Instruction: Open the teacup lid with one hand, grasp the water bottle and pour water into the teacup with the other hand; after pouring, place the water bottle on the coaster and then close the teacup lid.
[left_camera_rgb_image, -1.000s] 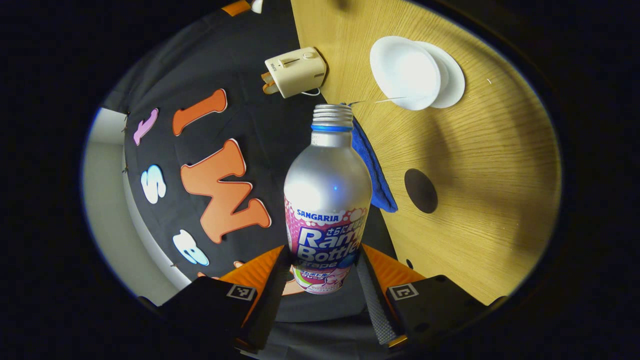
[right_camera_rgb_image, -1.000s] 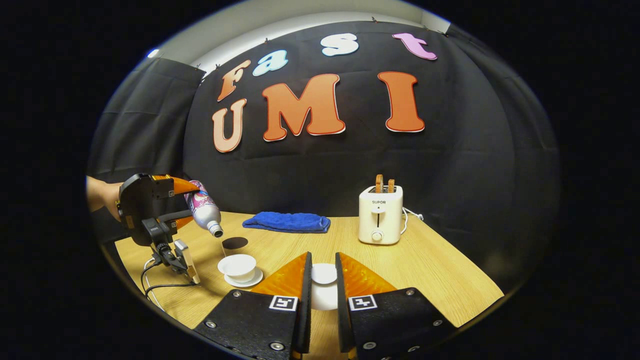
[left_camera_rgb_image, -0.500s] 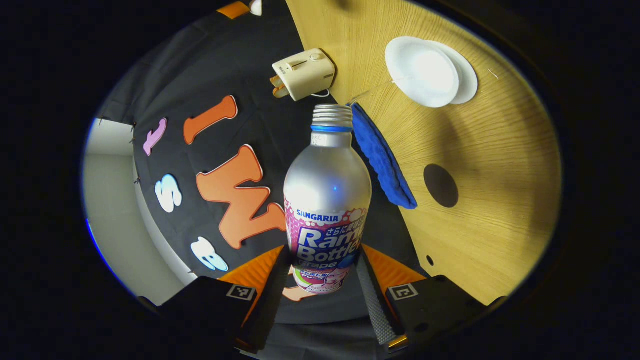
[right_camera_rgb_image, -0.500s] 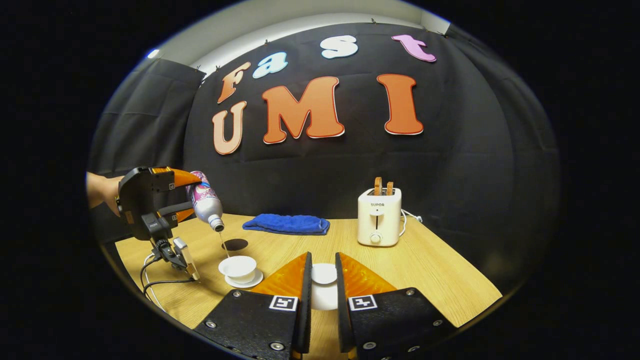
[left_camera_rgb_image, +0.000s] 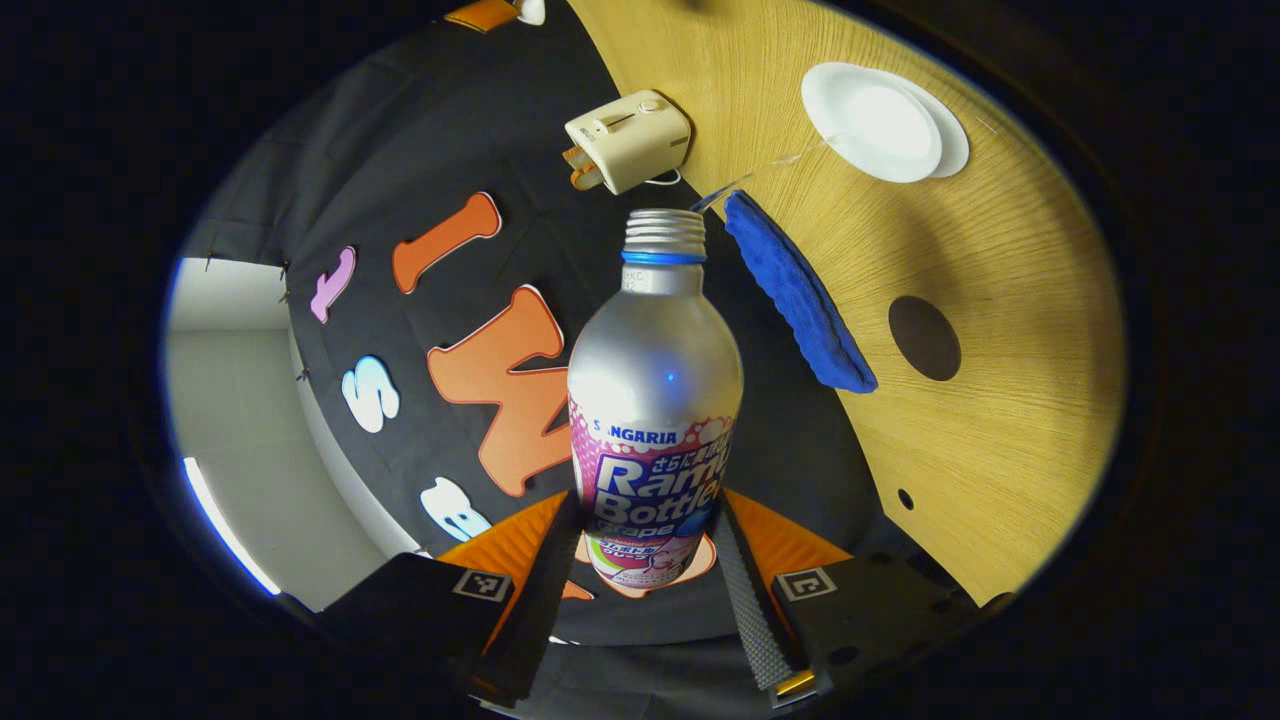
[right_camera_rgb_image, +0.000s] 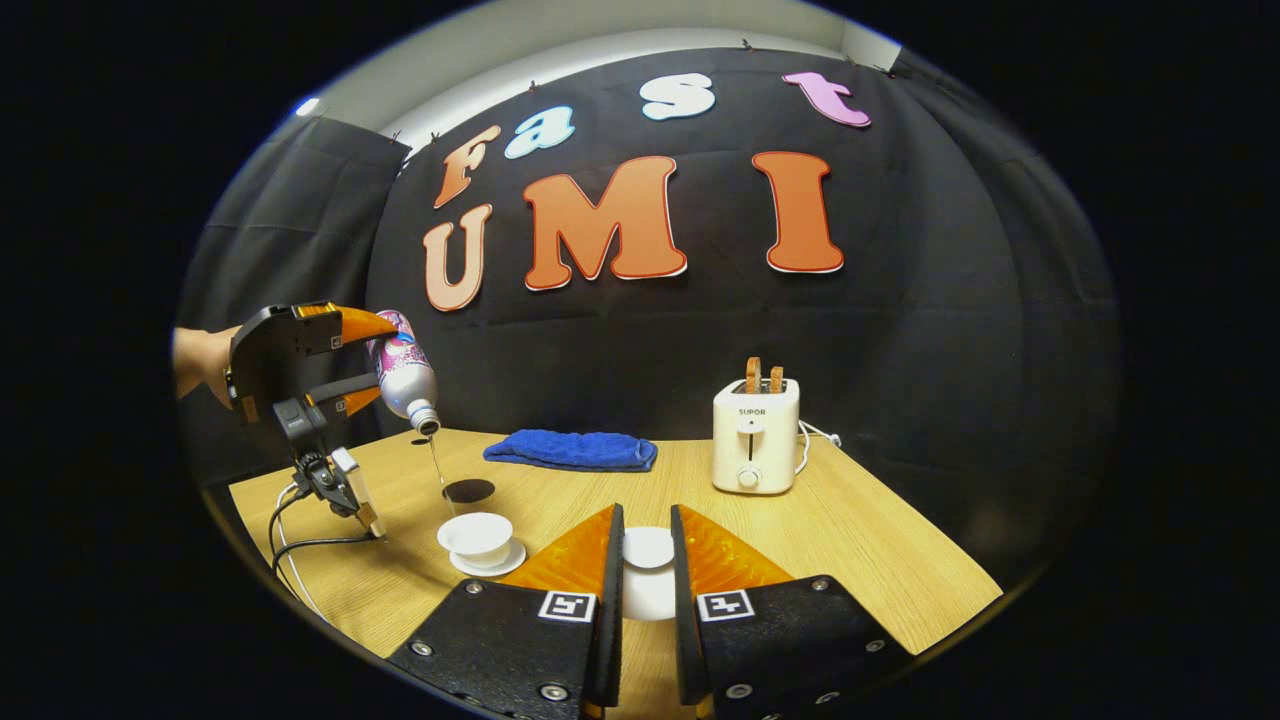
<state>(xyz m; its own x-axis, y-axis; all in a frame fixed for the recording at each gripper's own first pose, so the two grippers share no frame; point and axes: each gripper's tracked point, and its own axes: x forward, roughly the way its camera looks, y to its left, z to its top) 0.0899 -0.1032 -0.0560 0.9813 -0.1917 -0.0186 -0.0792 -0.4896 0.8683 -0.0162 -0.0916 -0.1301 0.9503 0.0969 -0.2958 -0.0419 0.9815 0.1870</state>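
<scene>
My left gripper is shut on the lower body of a silver water bottle with a pink and blue label. The right gripper view has that gripper raised at the left, with the bottle tilted mouth-down. A thin stream of water falls from its mouth toward the open white teacup on its saucer. The teacup lies far ahead of the bottle's mouth. A dark round coaster lies just behind the cup. My right gripper is shut on the white teacup lid, low over the table.
A folded blue towel lies at the back of the wooden table. A cream toaster with two slices stands at the back right, its cord behind it. A cable hangs from the left gripper onto the table's left edge.
My left gripper has risen with the bottle, so the mouth stands higher above the cup and the stream is longer. The right gripper and lid have stayed still.
</scene>
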